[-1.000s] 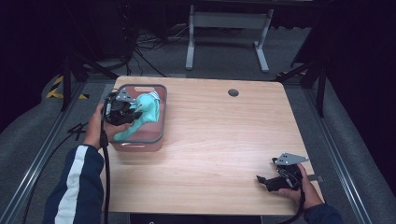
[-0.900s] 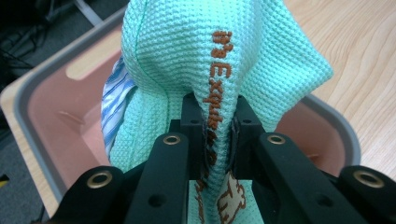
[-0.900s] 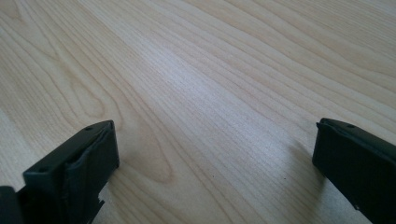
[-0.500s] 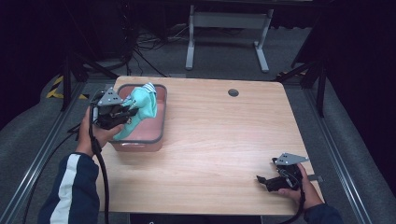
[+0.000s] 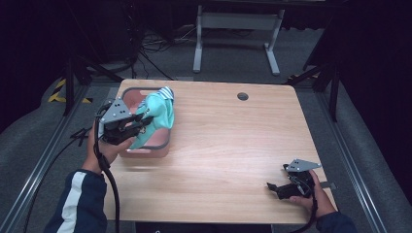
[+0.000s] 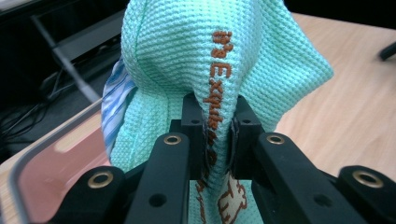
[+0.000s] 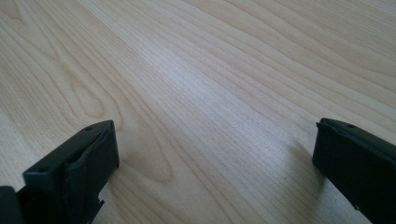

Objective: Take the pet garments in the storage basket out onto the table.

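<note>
A mint-green waffle cloth (image 5: 156, 114) with orange stitched lettering hangs bunched above a pink bin (image 5: 145, 148) at the table's left. My left gripper (image 5: 142, 121) is shut on a fold of that cloth (image 6: 219, 70), its jaws pinching the fabric from both sides. A blue-and-white striped cloth (image 6: 111, 112) shows behind the green one, at the bin's far side (image 5: 166, 91). My right gripper (image 5: 272, 187) rests low at the table's front right, open, with bare wood (image 7: 210, 93) between its jaws.
The pink bin's grey rim (image 6: 18, 163) sits near the table's left edge. A round cable hole (image 5: 242, 96) lies at the back middle of the wooden table (image 5: 233, 145). A metal stand (image 5: 235, 22) is on the floor beyond.
My left gripper has lifted and drawn back toward the near left with the green cloth, pulling it up out of the bin. The right gripper has stayed put.
</note>
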Available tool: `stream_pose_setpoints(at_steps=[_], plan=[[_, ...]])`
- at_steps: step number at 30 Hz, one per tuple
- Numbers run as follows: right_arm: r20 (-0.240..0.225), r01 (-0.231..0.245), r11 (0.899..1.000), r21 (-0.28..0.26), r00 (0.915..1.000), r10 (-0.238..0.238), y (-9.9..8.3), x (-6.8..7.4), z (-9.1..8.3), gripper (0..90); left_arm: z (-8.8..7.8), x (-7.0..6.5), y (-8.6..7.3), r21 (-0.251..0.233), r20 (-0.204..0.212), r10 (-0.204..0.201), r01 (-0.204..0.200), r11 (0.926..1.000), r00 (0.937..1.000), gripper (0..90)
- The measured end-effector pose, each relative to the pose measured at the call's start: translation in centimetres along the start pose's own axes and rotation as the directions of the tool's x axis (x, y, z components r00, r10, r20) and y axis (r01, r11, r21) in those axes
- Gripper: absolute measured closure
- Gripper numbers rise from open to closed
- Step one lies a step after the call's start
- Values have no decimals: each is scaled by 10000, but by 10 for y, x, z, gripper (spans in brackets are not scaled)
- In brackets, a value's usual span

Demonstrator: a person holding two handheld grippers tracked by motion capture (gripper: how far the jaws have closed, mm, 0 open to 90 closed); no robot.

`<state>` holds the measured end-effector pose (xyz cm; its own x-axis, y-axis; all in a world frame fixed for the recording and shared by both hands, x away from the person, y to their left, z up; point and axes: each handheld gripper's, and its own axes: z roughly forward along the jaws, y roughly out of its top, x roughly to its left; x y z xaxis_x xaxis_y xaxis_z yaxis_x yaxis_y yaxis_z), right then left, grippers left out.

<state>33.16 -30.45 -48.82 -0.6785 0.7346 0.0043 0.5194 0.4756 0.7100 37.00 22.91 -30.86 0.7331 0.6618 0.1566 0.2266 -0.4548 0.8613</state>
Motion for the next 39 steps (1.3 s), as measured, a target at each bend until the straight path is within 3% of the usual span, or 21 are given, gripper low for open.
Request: stream_pose_setpoints(at_steps=[8, 13, 20, 26, 27, 29, 30, 32, 39], plan=[[-2, -7, 10000, -1, 10000, 7, 0, 0, 0, 6, 13, -23, 7, -162, 537, 389, -381, 9991, 9978, 798], [0, 11, 10000, -8, 10000, -11, 0, 0, 0, 6, 24, -39, 12, -23, 761, 808, -809, 9967, 9938, 798], [-1, 10, 10000, -10, 10000, -10, 0, 0, 0, 6, 36, -61, 22, 133, 1089, 1568, -1592, 9872, 9816, 798], [-3, -6, 10000, -2, 10000, 6, 0, 0, 0, 6, 44, -74, 27, 121, 1422, 1741, -1775, 9840, 9744, 798], [1, 13, 10000, -7, 10000, -13, 0, 0, 0, 6, 47, -77, 29, 157, 1588, 1902, -1951, 9806, 9688, 798], [-3, -9, 10000, -1, 10000, 9, 0, 0, 0, 6, 49, -80, 29, 158, 1637, 1872, -1923, 9812, 9686, 798], [0, -3, 10000, 3, 10000, 3, 0, 0, 0, 6, 50, -81, 31, 154, 1652, 2075, -2129, 9770, 9642, 798], [-2, -7, 10000, -1, 10000, 7, 0, 0, 0, 6, 55, -86, 32, 184, 1795, 2018, -2084, 9779, 9628, 798], [-2, -4, 10000, -1, 10000, 4, 0, 0, 0, 6, 73, -101, 39, 243, 2193, 2367, -2478, 9685, 9465, 798]])
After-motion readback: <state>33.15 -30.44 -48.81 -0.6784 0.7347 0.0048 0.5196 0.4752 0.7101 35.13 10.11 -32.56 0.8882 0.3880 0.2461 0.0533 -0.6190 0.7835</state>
